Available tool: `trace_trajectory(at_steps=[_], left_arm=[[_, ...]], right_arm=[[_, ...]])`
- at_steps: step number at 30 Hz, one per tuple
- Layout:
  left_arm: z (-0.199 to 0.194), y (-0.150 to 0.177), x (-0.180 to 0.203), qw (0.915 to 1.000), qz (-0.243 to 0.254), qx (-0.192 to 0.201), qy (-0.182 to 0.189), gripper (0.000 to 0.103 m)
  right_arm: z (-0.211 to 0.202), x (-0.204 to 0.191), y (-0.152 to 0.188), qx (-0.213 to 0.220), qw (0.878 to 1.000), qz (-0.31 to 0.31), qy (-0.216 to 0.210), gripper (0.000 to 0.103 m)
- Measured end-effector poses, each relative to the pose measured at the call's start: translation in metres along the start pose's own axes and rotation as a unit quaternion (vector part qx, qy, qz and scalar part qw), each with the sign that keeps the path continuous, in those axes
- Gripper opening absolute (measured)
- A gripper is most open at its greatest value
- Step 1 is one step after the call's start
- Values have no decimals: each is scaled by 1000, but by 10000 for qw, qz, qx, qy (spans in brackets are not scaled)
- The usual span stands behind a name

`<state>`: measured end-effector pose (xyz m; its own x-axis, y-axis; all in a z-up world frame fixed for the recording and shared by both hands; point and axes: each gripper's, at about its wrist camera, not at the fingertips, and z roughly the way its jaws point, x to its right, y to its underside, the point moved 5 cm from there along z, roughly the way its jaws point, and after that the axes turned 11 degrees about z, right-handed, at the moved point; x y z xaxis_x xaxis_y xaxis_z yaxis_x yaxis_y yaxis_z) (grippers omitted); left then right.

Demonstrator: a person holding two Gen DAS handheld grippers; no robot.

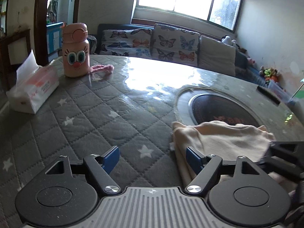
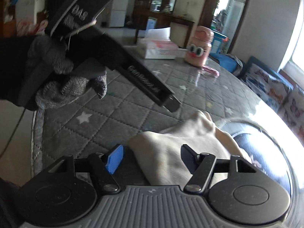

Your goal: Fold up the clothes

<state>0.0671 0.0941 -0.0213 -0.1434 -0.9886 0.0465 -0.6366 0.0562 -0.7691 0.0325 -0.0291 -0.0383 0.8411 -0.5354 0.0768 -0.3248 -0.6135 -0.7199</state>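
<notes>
Cloth: a cream cloth (image 1: 224,138) lies crumpled on the worktop (image 1: 98,114), partly over the dark round hob (image 1: 218,108).
Left tongs (image 1: 153,156): wide apart, nothing between them; the cloth's edge lies just beside the right finger.
Right tongs (image 2: 152,158): apart above the cloth, not pressing it.
Tissue box (image 1: 32,93): a white tissue sticks out the top.
Bottle (image 1: 76,51): pink, lid closed, upright beside the tissue box.
Gloved hand (image 2: 62,79): grips the left tongs' handle.

Both mounted low behind blue-padded fingers, close over grey quilted star-printed table cover (image 1: 91,110); sharing crumpled cream cloth (image 1: 224,138), pink cartoon-faced bottle (image 1: 76,51).
</notes>
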Motion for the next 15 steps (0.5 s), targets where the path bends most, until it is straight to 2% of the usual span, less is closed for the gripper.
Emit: trace_trajectory(at_steps=[5,9,15], left_arm=[[2,4,5,9985,-387,-90,371,78],[7,4,8,9949,-750,-207,636,78],[18,-1,13,9839,-1429,-451,969,78]], right_arm=[[13,-9,1,-71,9996,-179,193,43],[7,-3,-2,12,9998,71,179,17],[-11,20,-9,253,9964,805,-15,12]])
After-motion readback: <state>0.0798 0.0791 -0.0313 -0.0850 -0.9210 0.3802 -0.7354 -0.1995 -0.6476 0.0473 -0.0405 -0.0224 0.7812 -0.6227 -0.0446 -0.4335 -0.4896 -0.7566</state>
